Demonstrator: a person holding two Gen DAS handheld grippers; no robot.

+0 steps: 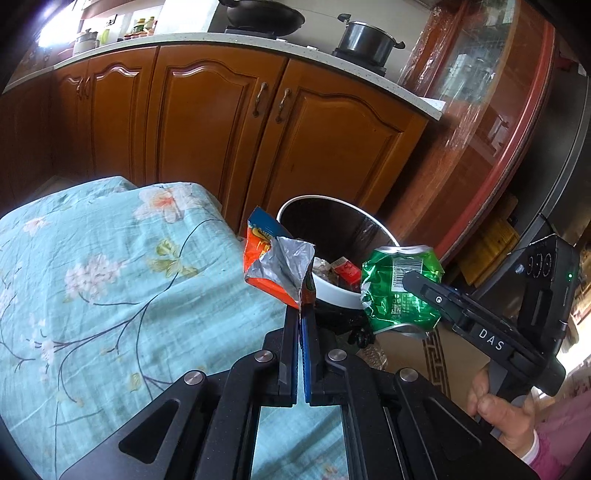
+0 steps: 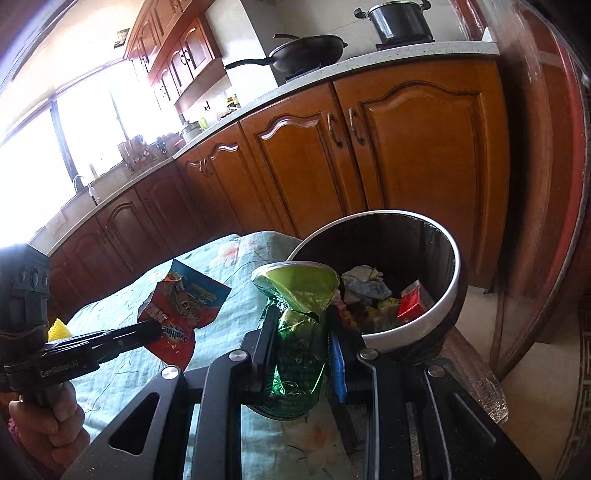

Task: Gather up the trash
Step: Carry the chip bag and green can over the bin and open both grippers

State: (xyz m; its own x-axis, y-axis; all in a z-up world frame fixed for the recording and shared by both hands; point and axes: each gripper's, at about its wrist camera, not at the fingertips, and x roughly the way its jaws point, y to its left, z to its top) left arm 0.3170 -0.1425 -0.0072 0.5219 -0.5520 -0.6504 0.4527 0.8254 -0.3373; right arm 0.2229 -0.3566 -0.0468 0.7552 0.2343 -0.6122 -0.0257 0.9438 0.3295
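Observation:
My left gripper (image 1: 300, 308) is shut on an orange and blue snack wrapper (image 1: 275, 260) with a silver inside, held above the table edge just left of the trash bin (image 1: 369, 225). The wrapper also shows in the right wrist view (image 2: 181, 314). My right gripper (image 2: 301, 317) is shut on a crushed green can (image 2: 295, 306), held beside the bin's near rim (image 2: 413, 332); the can shows in the left wrist view (image 1: 400, 290) too. The white-rimmed bin has a black liner and holds a red carton (image 2: 412, 301) and crumpled paper (image 2: 364, 282).
A table with a light blue floral cloth (image 1: 110, 277) lies below and left. Wooden kitchen cabinets (image 1: 229, 122) stand behind, with a wok (image 2: 306, 53) and a pot (image 2: 399, 20) on the counter. A yellow object (image 2: 59, 328) sits on the cloth. A glass-fronted cabinet (image 1: 491, 110) stands right.

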